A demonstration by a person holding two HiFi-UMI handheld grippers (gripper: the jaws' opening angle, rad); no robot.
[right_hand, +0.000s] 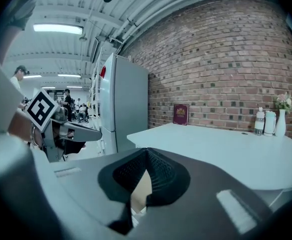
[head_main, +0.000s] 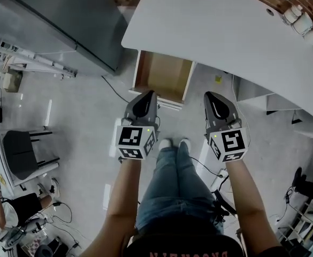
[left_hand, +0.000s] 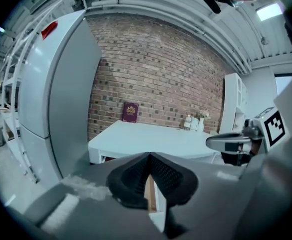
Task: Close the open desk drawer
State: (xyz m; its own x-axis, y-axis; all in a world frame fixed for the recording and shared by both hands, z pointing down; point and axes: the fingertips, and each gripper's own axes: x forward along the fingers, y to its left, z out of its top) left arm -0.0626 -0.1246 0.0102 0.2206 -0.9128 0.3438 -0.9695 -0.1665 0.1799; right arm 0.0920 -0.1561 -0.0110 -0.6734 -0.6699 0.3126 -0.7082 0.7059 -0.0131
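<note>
Drawer stands pulled out from under the white bench, near the bench's left end. Bare wood-coloured floor inside, white front panel facing the person.

Left gripper: fingers pressed together tip to tip, nothing between them. In the head view its nose lies over the left part of the drawer's front panel; contact cannot be told. In the left gripper view the closed fingers meet in a point, and a sliver of the drawer's wood and white edge shows in the notch below the tips, so the drawer sits straight ahead and low.

Right gripper: fingers likewise closed on each other, empty. It sits beside the drawer's right front corner, just outside it, clear of the panel. In the right gripper view the fingers meet, with drawer wood visible in the gap beneath.

The two grippers are level with each other, the person's jeans-clad legs between and behind them.

Surroundings: tall grey fridge left of the bench, a dark red book propped against the brick wall, bottles at the bench's far right end.
</note>
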